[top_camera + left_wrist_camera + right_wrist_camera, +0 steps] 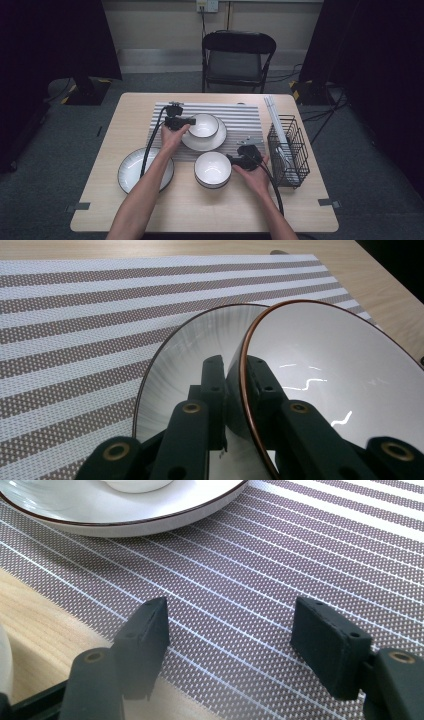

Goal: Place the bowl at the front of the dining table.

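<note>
Left gripper view alone reveals its jaws clamping the bowl rim; right gripper jaws gape wide.

Bare forearms; each black hand-held gripper trails a black cable.

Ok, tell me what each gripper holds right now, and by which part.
The left gripper pinches the bowl by its rim, one jaw inside and one outside, over the plate. The right gripper is open and holds nothing.
</note>
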Tool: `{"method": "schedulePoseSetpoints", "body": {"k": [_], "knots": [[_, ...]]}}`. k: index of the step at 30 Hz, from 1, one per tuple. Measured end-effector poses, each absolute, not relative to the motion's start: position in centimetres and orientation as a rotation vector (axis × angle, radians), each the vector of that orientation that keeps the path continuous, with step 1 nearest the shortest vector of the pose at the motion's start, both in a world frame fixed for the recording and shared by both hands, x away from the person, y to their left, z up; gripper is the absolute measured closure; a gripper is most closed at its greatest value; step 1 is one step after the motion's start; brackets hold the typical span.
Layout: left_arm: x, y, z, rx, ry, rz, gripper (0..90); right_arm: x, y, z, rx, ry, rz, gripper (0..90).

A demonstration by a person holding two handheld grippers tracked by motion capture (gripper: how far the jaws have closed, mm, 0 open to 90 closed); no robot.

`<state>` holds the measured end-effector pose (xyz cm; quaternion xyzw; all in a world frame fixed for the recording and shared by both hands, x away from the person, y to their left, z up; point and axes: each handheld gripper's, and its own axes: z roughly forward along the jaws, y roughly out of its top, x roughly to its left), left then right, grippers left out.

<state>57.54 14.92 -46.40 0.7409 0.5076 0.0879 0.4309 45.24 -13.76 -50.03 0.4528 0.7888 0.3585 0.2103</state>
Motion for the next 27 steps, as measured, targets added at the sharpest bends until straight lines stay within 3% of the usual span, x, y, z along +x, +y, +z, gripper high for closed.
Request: {"method": "schedulePoseSetpoints", "body": {"k": [11,27], "knots": [[57.64,15.36,-46.4,1.83,1.263,0.184,78.1,45.24,-13.76,-50.03,1.259,2.193,0.997,31.0],[57.25,15.47,-45.82,1.857,1.236,0.194,46.5,45.24,-13.76,-50.03,1.259,2.193,0.997,31.0]]}}
